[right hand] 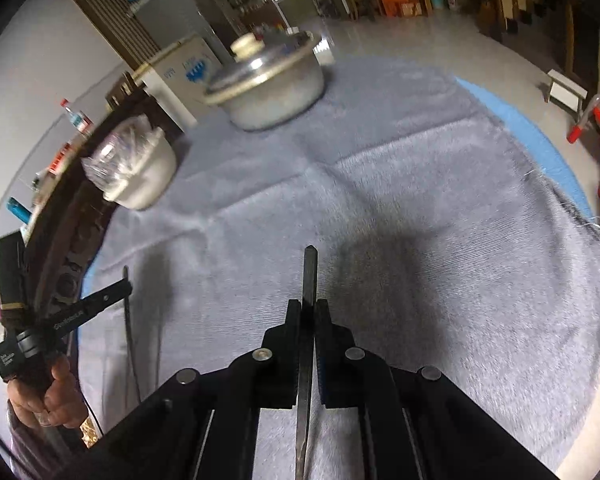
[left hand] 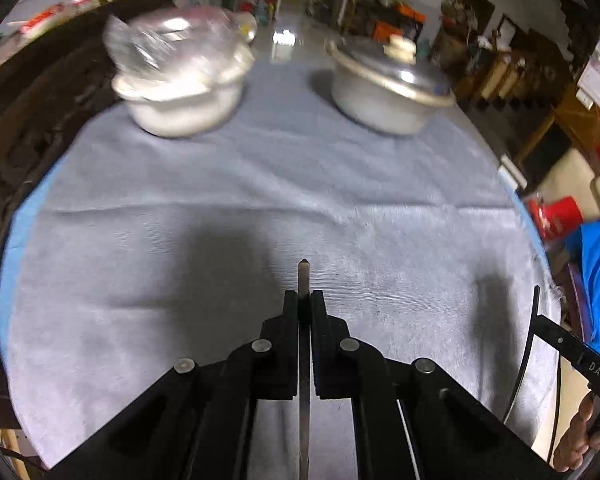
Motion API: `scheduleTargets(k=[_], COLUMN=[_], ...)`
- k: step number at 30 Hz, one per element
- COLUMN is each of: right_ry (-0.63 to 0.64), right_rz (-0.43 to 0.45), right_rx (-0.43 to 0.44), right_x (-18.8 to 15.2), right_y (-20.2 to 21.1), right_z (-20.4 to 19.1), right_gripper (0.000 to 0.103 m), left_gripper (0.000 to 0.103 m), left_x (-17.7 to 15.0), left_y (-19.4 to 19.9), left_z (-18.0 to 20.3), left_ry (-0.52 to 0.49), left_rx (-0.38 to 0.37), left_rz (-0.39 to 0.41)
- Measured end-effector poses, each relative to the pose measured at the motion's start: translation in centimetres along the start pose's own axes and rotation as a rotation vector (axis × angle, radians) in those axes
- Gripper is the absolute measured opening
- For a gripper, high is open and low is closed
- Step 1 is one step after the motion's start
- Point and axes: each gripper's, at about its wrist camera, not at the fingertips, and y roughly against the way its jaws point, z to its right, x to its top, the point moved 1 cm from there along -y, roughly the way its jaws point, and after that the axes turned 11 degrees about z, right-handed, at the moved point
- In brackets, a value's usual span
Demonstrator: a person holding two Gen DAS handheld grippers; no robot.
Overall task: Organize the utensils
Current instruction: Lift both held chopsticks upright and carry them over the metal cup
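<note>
I count two hand-held grippers, and each one is clamped on one slim metal utensil. My left hand-held gripper (left hand: 304,300) has its jaws pressed together on a flat metal utensil handle (left hand: 303,280), whose pointed end sticks out just past the fingertips while the rest runs back between the arms; I cannot tell what kind of utensil it is. My right hand-held gripper (right hand: 309,308) is closed the same way on a second utensil handle (right hand: 309,276), darker and also pointed at the tip. Both utensils are held above the table (left hand: 16,240), which is round with a blue edge and covered by one grey cloth (left hand: 260,184). At the far side of the cloth stand two metal pots: one lidded pot (left hand: 388,88) with a pale knob, and one plastic-wrapped pot (left hand: 180,80) well apart from it, near the table's dark carved rim. In the right wrist view I see one hand (right hand: 48,396) at the lower left edge gripping the other tool.
</note>
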Motion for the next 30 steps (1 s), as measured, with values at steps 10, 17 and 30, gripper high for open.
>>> scheduleTargets(k=[10, 17, 30], right_ry=[0.069, 0.112, 0.171], right_rz=[0.216, 0.392, 0.571], right_rx=[0.012, -0.006, -0.028], right_x=[-1.4, -3.9, -7.5], right_y=[8.4, 14.2, 22.9], right_z=[-2.9, -4.2, -6.0], right_gripper=[0.007, 0.007, 0.007], left_gripper=[0.005, 0.005, 0.005], left_x=[-0.5, -3.5, -7.3], left_y=[11.3, 17.1, 25.2], left_z=[-2.0, -2.6, -0.7], left_ry=[0.032, 0.094, 0.157], left_rx=[-0.046, -0.068, -0.103], left_rz=[0.187, 0.316, 0.57])
